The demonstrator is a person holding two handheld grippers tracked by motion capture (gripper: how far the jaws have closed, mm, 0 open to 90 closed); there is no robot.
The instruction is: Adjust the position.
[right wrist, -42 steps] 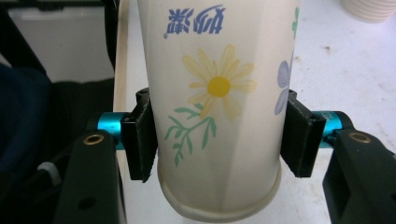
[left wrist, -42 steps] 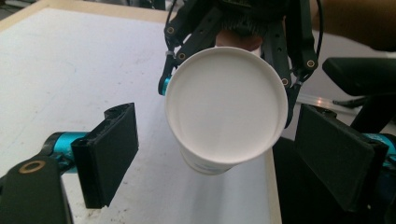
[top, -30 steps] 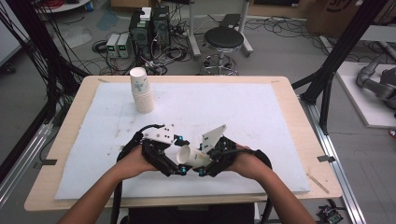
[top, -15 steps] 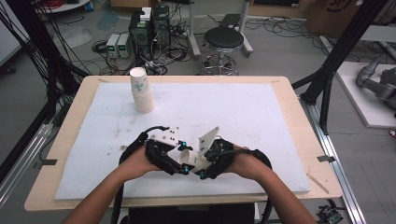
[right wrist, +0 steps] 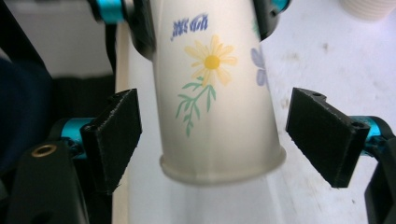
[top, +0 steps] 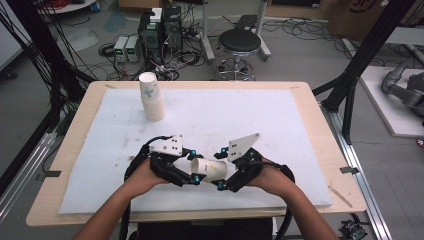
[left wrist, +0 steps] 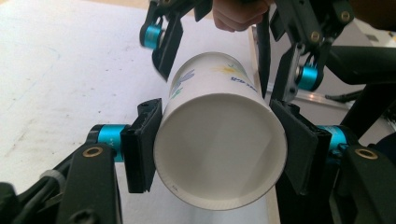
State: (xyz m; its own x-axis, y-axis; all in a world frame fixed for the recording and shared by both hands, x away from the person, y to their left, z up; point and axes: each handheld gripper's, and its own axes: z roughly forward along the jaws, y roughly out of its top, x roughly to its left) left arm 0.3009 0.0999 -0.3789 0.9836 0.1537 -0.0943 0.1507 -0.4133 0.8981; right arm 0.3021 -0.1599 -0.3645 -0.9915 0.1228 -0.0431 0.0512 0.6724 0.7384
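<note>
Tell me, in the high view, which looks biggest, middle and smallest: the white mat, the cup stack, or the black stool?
1. White mat, by far the biggest.
2. Black stool.
3. Cup stack.
The stool stands farther from the camera, so those two are close; that order is unsure.

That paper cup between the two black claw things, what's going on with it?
A person is passing a paper cup from one hand-held gripper to the other above the table. The left gripper has just closed on the cup near its open rim. The right gripper has just opened, its pads standing clear of the cup's base end. A stack of cups waits farther back.
</note>
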